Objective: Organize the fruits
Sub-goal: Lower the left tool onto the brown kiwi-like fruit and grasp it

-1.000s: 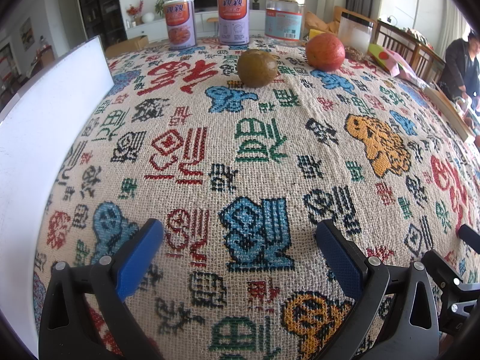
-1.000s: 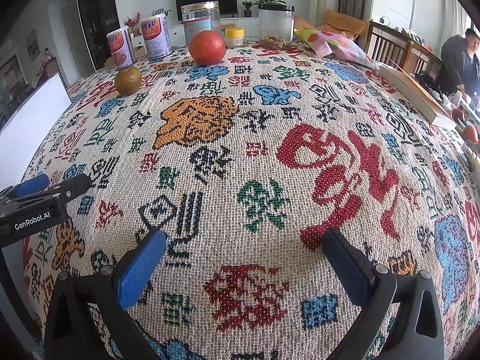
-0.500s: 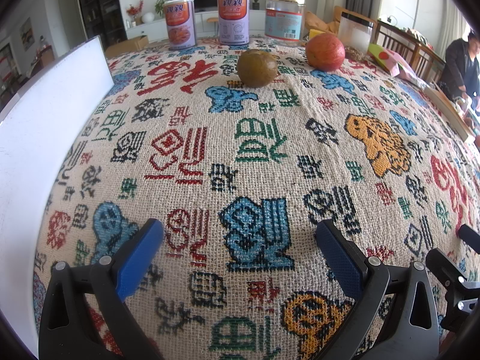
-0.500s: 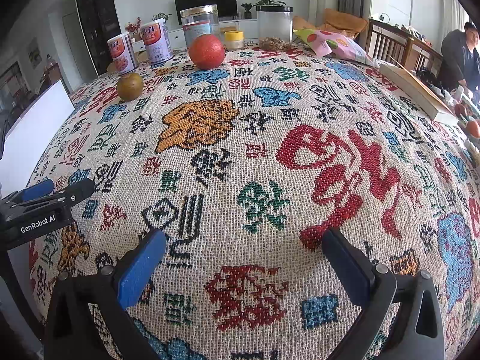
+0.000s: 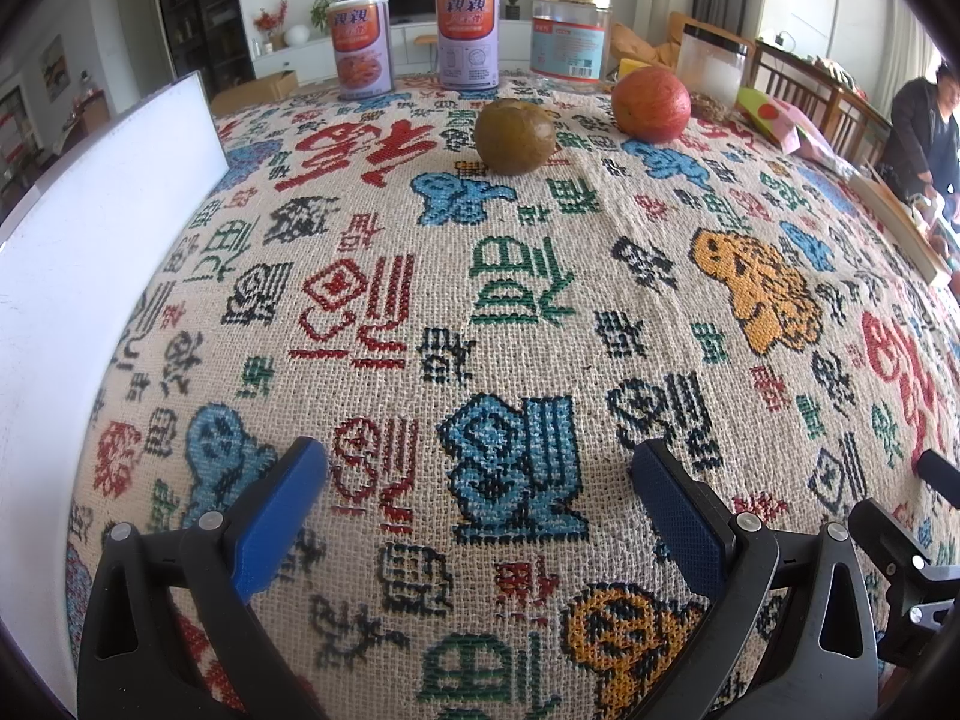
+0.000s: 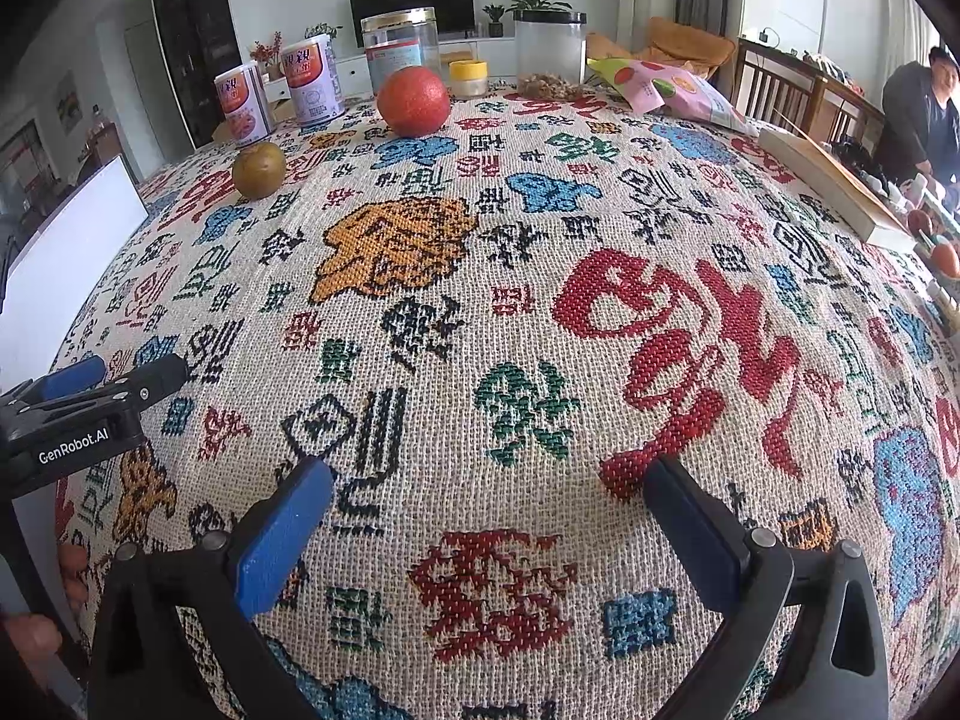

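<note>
Left wrist: 2 fruits (image 5: pixel 515 135), 2 cans (image 5: pixel 360 48)

white board (image 5: pixel 90 276) cropped, tin labels unreadable

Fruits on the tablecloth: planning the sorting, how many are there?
2: a brown-green fruit mid-far, and a red-orange fruit to its right, near the jars. More may be hidden.

Two low, close wrist views across one tablecloth (image 5: pixel 516 300), both toward shared fruits.
</note>
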A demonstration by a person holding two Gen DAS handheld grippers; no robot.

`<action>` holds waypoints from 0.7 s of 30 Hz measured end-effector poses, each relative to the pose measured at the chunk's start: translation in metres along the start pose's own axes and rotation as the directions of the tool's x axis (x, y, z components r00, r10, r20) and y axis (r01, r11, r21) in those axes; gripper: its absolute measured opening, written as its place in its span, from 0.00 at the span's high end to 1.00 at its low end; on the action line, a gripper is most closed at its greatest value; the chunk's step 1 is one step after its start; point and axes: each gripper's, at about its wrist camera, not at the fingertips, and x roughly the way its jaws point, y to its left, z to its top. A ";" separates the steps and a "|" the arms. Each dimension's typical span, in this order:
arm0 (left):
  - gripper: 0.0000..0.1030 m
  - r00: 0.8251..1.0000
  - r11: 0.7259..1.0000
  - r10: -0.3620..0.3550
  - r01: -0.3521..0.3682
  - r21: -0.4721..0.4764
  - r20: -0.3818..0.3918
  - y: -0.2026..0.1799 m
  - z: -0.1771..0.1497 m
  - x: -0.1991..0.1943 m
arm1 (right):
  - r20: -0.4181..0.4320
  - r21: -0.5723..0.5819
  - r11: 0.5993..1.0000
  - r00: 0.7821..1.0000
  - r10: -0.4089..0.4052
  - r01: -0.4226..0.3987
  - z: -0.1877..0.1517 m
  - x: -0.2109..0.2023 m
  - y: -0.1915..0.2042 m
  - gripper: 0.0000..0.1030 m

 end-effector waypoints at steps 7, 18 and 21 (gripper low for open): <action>0.02 0.982 0.982 -0.190 0.190 0.024 0.007 0.002 0.046 0.006 | 0.000 0.000 1.000 1.000 0.000 0.000 0.000 0.000 0.000 0.00; 0.04 0.990 0.990 -0.134 0.135 -0.032 0.044 -0.001 0.147 0.091 | -0.005 -0.009 1.000 1.000 -0.011 0.011 -0.001 0.001 0.002 0.00; 0.51 0.990 0.990 -0.137 0.137 -0.023 0.034 0.004 0.142 0.093 | -0.006 -0.010 1.000 1.000 -0.012 0.012 -0.001 0.001 0.002 0.00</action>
